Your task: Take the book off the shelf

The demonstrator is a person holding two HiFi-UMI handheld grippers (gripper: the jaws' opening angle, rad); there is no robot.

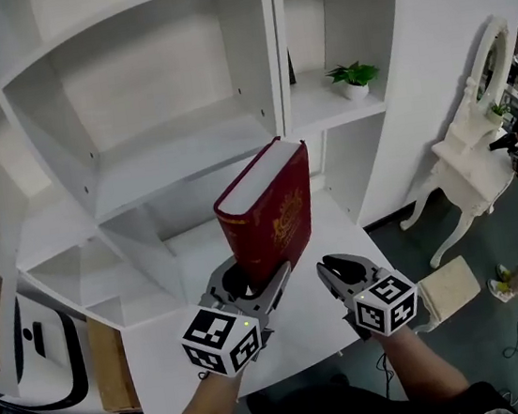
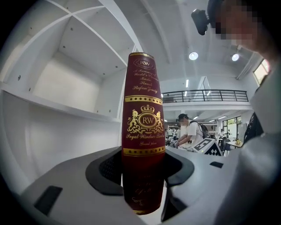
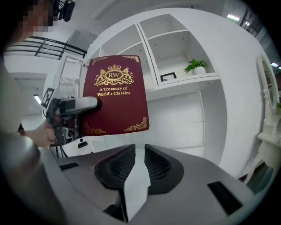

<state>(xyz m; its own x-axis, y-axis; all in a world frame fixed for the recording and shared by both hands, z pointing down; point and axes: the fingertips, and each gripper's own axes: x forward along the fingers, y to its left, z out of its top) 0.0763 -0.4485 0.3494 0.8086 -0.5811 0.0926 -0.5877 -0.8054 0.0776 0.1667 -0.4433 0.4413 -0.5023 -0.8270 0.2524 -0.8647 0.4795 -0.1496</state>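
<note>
Before the white shelf with its potted plant, your level left gripper clamps the upright red book; right gripper jaws hang slightly apart, empty.

Red book cover, upper left of right gripper view: gold "RW", "A Treasury of World's Classics". Spine, centre of left gripper view: "RW", "Royal Windsor"; rest illegible.

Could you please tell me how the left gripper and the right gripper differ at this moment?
The left gripper is clamped on the red book and holds it upright, whereas the right gripper holds nothing. The left gripper's jaws stand wide across the book's covers, while the right gripper's jaws are only slightly apart. Both grippers carry a marker cube and point toward the white shelf.
</note>
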